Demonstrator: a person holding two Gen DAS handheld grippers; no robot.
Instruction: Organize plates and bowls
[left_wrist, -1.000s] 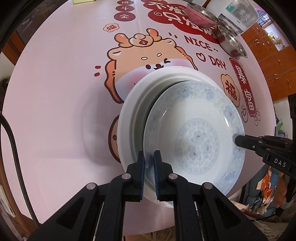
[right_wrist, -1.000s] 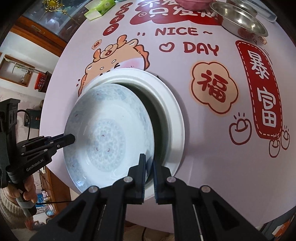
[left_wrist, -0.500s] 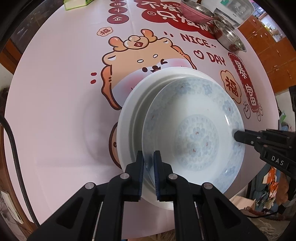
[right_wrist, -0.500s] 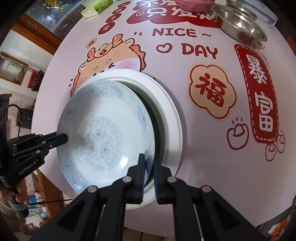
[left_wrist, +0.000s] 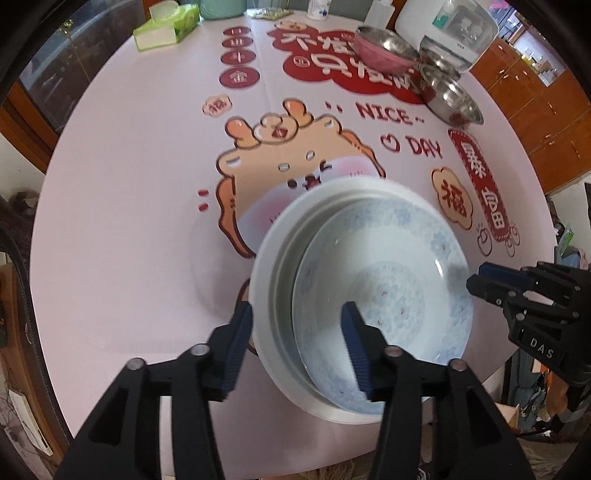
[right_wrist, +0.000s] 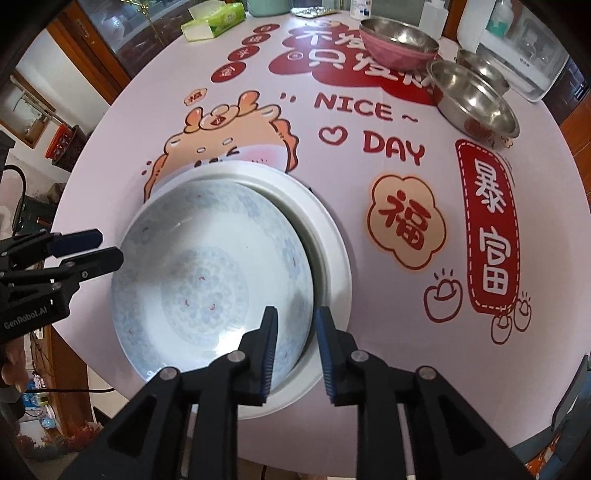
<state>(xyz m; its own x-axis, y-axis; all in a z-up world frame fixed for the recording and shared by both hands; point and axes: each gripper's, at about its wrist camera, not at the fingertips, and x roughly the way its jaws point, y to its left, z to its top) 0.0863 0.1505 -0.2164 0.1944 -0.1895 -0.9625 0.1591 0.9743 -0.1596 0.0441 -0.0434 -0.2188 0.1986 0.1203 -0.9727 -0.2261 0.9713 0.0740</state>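
Observation:
A blue-patterned plate lies inside a larger white plate near the table's front edge, shifted off-centre. My left gripper is open, its fingers astride the near rims of both plates. It also shows in the right wrist view at the left of the plates. My right gripper is open, its fingers either side of the patterned plate's rim. It also shows in the left wrist view, at the plates' right edge.
A pink bowl and two steel bowls stand at the far right of the round table. A green tissue box sits at the far left. A white appliance is behind the bowls.
Both grippers have opened and let go of the patterned plate's rim. The plate now rests in the white plate. Both cameras have risen and pulled back a little.

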